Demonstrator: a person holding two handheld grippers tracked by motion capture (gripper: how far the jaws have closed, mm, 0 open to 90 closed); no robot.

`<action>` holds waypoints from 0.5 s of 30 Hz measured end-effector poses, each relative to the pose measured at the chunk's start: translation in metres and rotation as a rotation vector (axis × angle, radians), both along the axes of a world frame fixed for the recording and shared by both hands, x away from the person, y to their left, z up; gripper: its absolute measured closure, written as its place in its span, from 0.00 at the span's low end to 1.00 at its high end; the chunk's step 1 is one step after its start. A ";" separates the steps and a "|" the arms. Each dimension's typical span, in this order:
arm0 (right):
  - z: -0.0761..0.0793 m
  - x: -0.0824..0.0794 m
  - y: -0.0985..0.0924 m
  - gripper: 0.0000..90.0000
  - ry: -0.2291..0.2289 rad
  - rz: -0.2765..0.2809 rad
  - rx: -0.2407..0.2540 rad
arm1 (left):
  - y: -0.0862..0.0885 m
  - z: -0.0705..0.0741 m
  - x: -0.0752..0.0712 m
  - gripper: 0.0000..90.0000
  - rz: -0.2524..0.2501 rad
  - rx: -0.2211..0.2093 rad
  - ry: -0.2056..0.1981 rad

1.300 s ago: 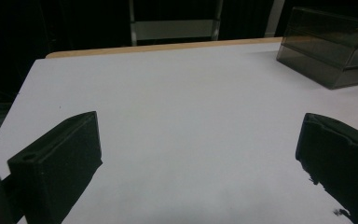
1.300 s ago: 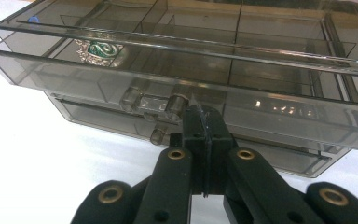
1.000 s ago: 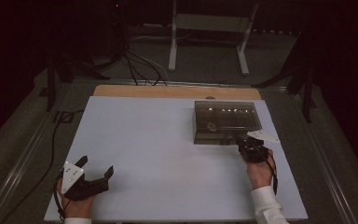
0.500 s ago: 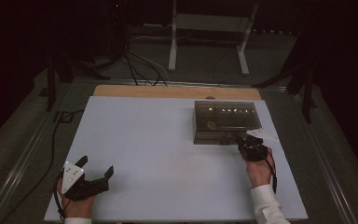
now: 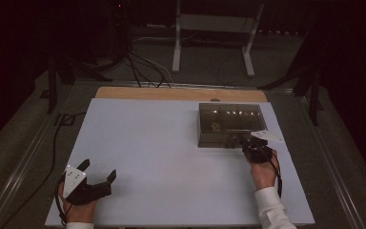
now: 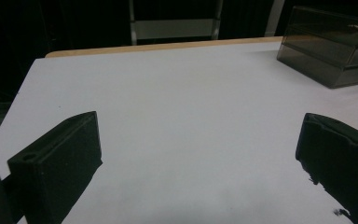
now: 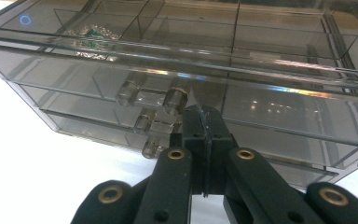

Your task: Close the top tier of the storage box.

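Left gripper (image 5: pixel 95 179) sits at the near-left corner of the table (image 5: pixel 162 157), hand under it, jaws spread wide, nothing between them, just bare white surface in the left gripper view. Right gripper (image 5: pixel 249 145) is at the near-right, hand (image 5: pixel 263 171) behind it, nose up against the front face of the smoked clear drawer box (image 5: pixel 231 125). Its jaws are fully closed, pads pressed flat together in the right gripper view (image 7: pixel 204 122), tips right at the cluster of clear drawer knobs (image 7: pixel 154 108); can't tell whether they actually touch a knob or the drawer front, and nothing is visibly pinched between the pads. Box stands on the far-right part of the table, well apart from the left gripper. Counts: one box, two grippers, two hands. At least two stacked drawers visible through the front, exact number unclear. Around four clear knobs in view near the jaw tips, reflections make that uncertain. Top tray is split into compartments; one at the left holds a small pile of shiny bits (image 7: pixel 93 33), too small to identify. One white stand (image 5: pixel 214 28) beyond the table.
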State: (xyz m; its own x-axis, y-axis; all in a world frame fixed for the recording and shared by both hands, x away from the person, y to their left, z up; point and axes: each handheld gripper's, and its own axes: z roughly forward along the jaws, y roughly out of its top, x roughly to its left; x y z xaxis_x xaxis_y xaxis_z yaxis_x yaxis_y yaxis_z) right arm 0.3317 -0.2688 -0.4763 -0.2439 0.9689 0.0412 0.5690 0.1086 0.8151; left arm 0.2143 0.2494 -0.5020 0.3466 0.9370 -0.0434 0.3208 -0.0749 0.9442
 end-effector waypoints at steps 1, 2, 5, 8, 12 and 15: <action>0.000 0.000 0.000 1.00 -0.001 -0.001 0.000 | 0.000 0.000 0.000 0.01 0.000 -0.001 0.000; 0.000 0.000 0.000 1.00 0.000 -0.002 -0.001 | 0.000 0.000 0.000 0.01 0.000 -0.001 -0.001; -0.001 0.001 0.000 1.00 0.002 -0.005 -0.002 | 0.000 0.000 0.000 0.01 0.000 -0.001 -0.001; -0.001 0.003 0.000 1.00 0.000 -0.004 -0.002 | 0.000 0.000 0.000 0.01 -0.001 -0.001 -0.002; -0.001 0.003 0.000 1.00 0.000 -0.004 0.001 | 0.000 0.000 0.000 0.01 0.000 -0.002 -0.001; -0.001 0.003 0.000 1.00 -0.001 -0.004 0.002 | 0.000 0.000 0.000 0.01 -0.002 0.000 -0.001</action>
